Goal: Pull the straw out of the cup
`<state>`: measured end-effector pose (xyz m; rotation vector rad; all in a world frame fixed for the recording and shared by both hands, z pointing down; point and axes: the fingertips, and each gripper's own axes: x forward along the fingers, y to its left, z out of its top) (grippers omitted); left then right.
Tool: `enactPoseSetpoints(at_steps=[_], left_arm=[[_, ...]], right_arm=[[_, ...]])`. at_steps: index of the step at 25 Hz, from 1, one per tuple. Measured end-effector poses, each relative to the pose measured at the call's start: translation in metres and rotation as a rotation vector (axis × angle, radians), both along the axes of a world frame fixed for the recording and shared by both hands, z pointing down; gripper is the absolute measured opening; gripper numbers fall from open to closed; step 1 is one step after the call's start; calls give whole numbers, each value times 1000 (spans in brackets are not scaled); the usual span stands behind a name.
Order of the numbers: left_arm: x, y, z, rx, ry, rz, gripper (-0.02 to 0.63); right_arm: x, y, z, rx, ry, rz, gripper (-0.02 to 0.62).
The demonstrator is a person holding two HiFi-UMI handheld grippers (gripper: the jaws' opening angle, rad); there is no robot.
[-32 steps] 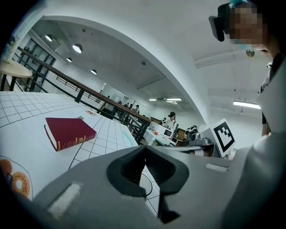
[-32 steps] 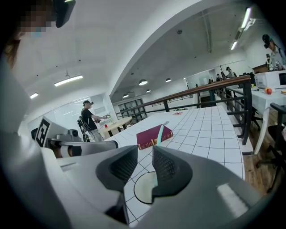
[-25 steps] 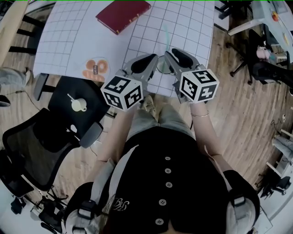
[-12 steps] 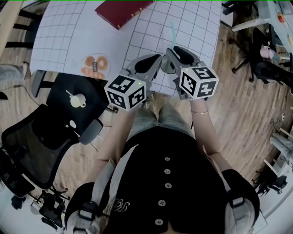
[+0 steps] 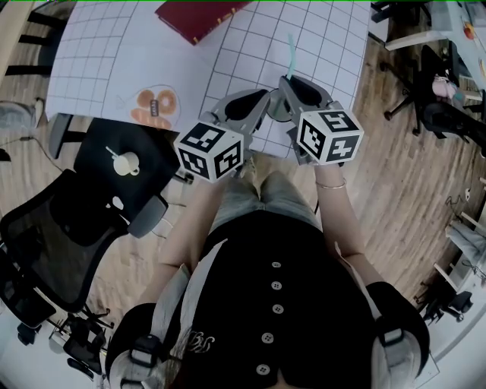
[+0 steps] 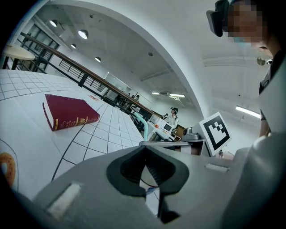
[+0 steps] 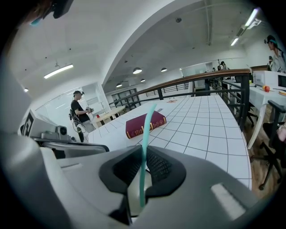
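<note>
One clear cup (image 6: 166, 143) near the gridded table's (image 5: 106, 68) front edge, one teal straw (image 7: 146, 123) rising from it, two grippers, left gripper (image 6: 144, 148) jaws narrow on the cup's rim, right gripper (image 7: 144, 151) jaws just closed onto the straw, one red book (image 5: 201, 14) beyond.

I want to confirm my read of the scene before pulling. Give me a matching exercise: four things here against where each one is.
Things
1. straw
2. red book
3. orange disc
4. black office chair

Places
A. flat on the white table, left of both grippers
B. on the wooden floor, off the table
C. between the fingers of the right gripper
D. closed, at the table's far end

Pairs: 1-C, 2-D, 3-A, 4-B

The right gripper's fingers have just been closing and now pinch the straw.
</note>
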<state>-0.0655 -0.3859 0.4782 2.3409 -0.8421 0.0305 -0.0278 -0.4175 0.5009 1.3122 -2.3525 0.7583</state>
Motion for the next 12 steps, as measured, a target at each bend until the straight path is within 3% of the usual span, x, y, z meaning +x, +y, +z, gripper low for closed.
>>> enactPoseSetpoints(at_steps=[12], left_arm=[[4,3,-5,15,-14,7,0]], right_arm=[[-6,5,-8,30,-6,-42,18]])
